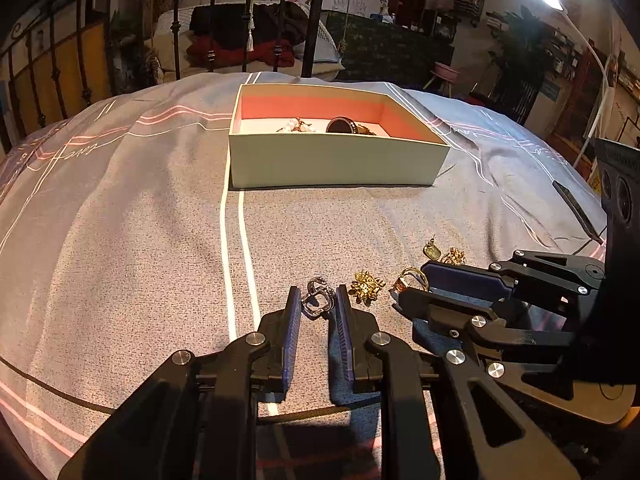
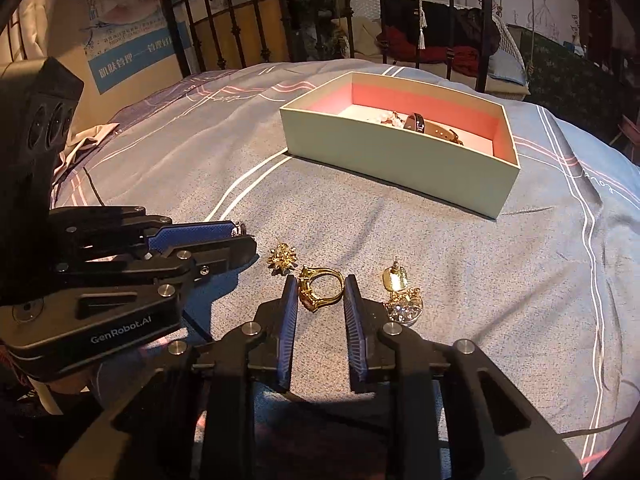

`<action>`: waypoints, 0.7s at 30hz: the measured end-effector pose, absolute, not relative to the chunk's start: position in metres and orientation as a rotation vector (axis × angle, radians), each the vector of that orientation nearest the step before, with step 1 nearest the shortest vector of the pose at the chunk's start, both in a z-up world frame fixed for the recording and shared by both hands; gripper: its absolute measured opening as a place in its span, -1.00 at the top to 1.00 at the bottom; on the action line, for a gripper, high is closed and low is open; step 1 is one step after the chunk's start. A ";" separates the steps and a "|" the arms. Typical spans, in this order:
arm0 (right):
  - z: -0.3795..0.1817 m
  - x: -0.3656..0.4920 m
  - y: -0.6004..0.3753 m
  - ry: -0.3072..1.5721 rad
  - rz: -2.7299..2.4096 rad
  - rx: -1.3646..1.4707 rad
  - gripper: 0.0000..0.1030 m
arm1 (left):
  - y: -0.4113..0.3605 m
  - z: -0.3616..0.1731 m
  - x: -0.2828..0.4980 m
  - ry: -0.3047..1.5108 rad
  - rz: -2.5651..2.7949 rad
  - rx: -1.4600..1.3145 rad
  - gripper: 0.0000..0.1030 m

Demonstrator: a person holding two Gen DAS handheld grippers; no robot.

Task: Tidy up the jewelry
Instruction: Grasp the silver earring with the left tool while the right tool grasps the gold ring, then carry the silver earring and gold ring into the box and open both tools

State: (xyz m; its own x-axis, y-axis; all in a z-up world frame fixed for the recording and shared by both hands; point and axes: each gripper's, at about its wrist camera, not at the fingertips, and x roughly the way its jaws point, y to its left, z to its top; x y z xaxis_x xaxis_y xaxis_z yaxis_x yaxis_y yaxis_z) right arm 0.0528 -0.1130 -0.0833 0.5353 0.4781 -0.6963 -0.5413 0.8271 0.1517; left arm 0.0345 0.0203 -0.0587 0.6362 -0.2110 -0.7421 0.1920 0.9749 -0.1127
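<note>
A silver ring (image 1: 317,298) lies on the bedspread between the fingertips of my left gripper (image 1: 318,300), whose jaws stand close on either side of it. A gold ring (image 2: 320,288) lies between the fingertips of my right gripper (image 2: 322,290), jaws partly open around it; it also shows in the left wrist view (image 1: 410,278). A gold flower brooch (image 1: 366,286) (image 2: 282,261) lies between the two grippers. A gold earring (image 2: 394,278) and a sparkly piece (image 2: 404,306) lie right of my right gripper. The open box (image 1: 336,164) (image 2: 400,168) holds a dark watch (image 2: 418,122) and pearls.
The grey striped bedspread (image 1: 140,240) covers a soft, uneven bed. A black iron bed frame (image 1: 312,16) stands behind the box. A dark flat item (image 1: 576,210) lies at the right of the bed. A white floor lamp (image 1: 600,60) stands beyond.
</note>
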 end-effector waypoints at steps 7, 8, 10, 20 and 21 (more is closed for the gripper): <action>-0.083 0.049 -0.122 0.796 0.586 -0.069 0.52 | 0.015 -0.056 0.033 0.851 -0.240 -0.025 0.67; -0.082 0.048 -0.123 0.794 0.583 -0.067 0.52 | 0.014 -0.055 0.033 0.849 -0.242 -0.024 0.67; -0.081 0.047 -0.125 0.790 0.578 -0.062 0.52 | 0.012 -0.053 0.032 0.844 -0.246 -0.025 0.67; -0.076 0.043 -0.130 0.768 0.572 -0.049 0.52 | 0.008 -0.050 0.034 0.845 -0.246 -0.027 0.67; -0.076 0.044 -0.130 0.769 0.574 -0.045 0.52 | 0.008 -0.049 0.034 0.845 -0.247 -0.029 0.67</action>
